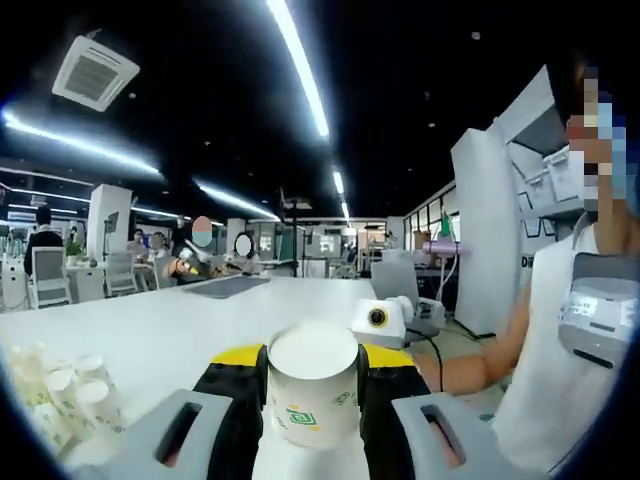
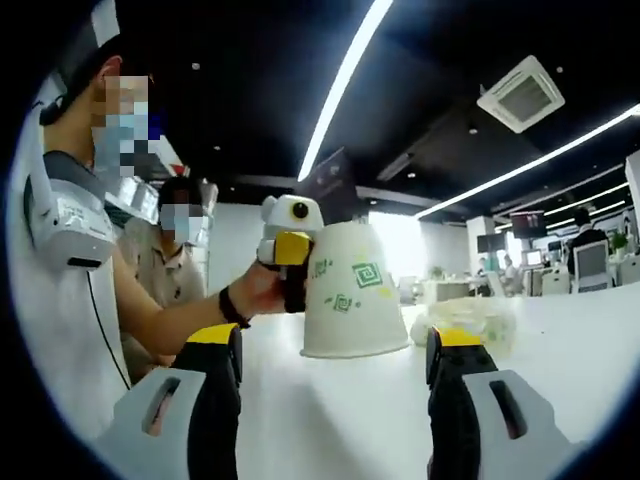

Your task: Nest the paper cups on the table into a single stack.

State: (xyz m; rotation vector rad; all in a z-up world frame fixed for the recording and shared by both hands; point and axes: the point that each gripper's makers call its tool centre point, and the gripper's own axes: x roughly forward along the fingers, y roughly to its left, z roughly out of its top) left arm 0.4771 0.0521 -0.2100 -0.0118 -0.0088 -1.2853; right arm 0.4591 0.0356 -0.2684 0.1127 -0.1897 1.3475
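A white paper cup [image 1: 312,395] with green marks sits between the jaws of my left gripper [image 1: 313,372], which is shut on it. In the right gripper view the same cup [image 2: 352,292] hangs upside down above the white table [image 2: 570,350], with my left gripper [image 2: 298,270] clamping its upper left side. My right gripper [image 2: 333,345] stands open, its jaws wide apart on either side of the cup's rim and not touching it. A heap of several more paper cups [image 1: 60,395] lies at the table's left, also seen as the cup heap [image 2: 470,325] behind the held cup.
The person in a white vest [image 1: 560,350] holds the grippers; a hand [image 2: 255,290] grips the left one. A second person [image 2: 180,250] stands behind. Office desks, chairs [image 1: 48,275] and seated people lie beyond the broad white table [image 1: 200,320].
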